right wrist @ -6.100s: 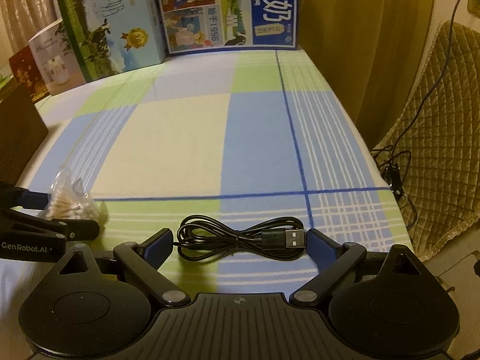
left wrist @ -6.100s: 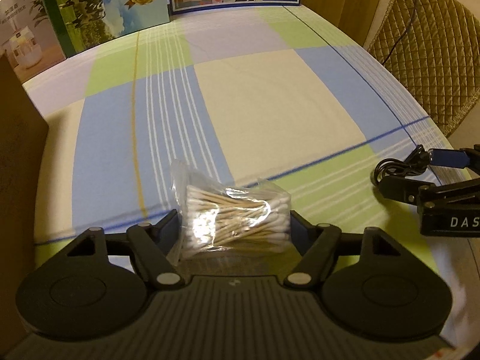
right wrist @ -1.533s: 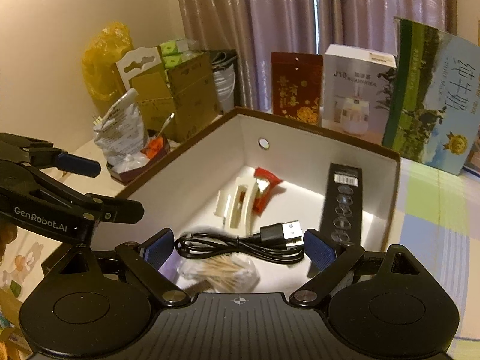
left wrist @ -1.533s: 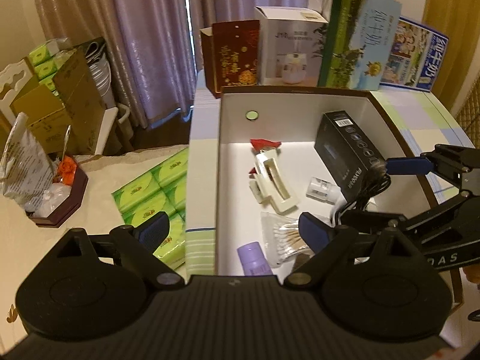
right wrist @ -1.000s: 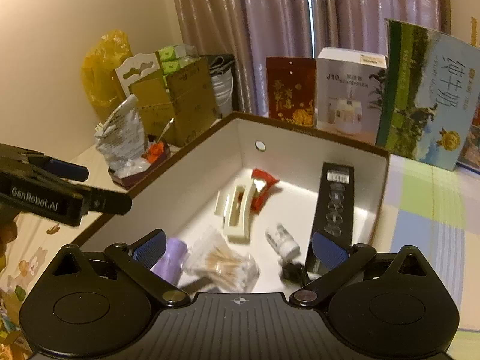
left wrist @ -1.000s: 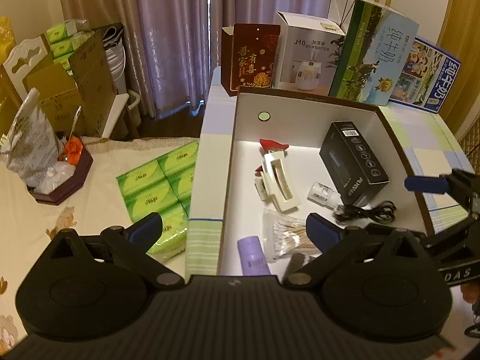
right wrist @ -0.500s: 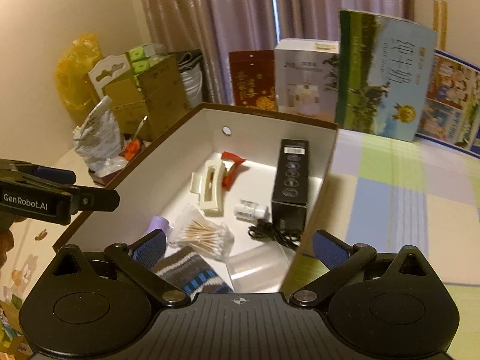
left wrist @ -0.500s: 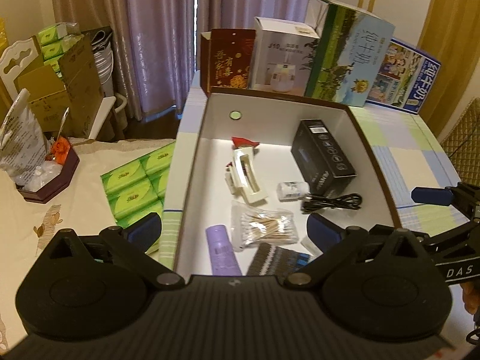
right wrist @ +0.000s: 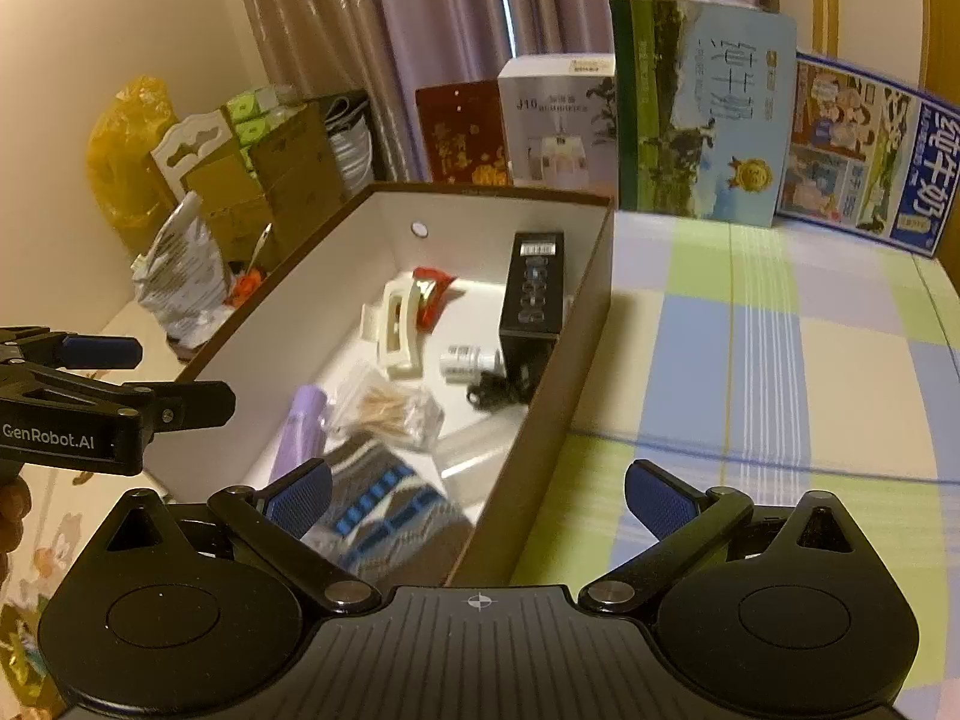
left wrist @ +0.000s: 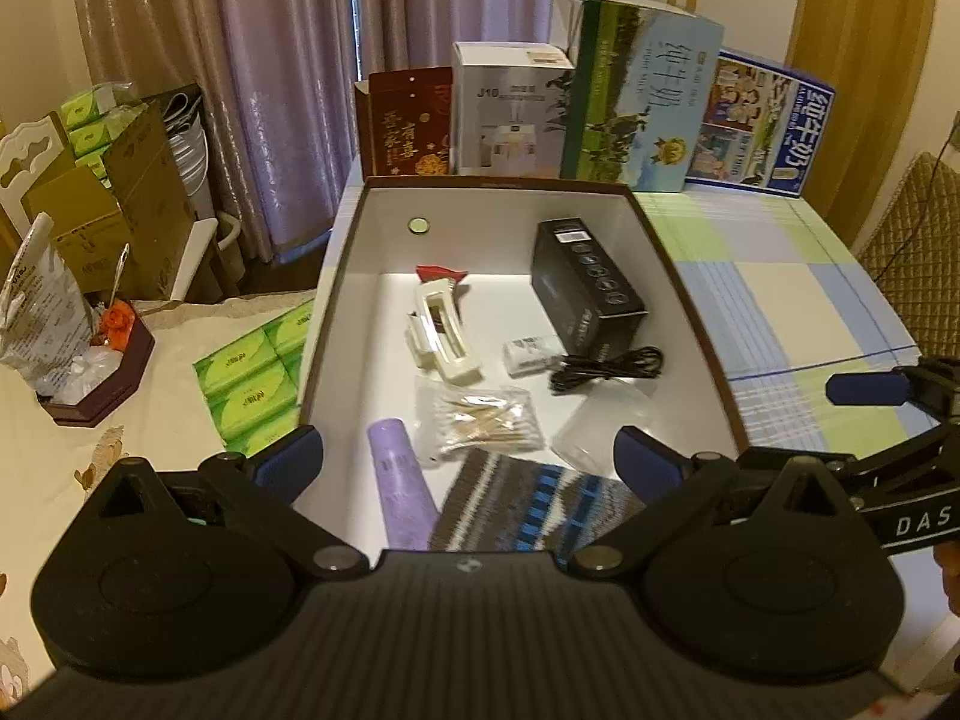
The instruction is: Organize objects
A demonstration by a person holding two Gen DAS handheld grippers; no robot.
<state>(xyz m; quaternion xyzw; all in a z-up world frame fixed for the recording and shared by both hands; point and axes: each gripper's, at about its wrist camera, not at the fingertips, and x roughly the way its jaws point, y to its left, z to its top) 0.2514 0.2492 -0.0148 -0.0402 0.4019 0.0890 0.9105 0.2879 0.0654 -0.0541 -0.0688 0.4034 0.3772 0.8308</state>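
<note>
We find both the left gripper (left wrist: 468, 459) and right gripper (right wrist: 477, 495) withdrawn, fingers apart and empty; cotton swabs (left wrist: 483, 417) and cable (left wrist: 606, 367) now lie inside the box (left wrist: 690, 306), so that 1 deposit appears complete.

Purple-ish curtains (left wrist: 288, 60) hang across the back, with a plain cream wall (right wrist: 90, 30) at upper left. The checked tablecloth (right wrist: 780, 360) fills the right side, a quilted chair back (left wrist: 918, 222) sits at far right, and the lighting's warm and dim.

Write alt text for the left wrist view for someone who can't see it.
An open left gripper hangs over a box holding a cable, cotton swabs, a purple tube, a sock, a black carton and a hair clip. The right gripper shows at right.
</note>
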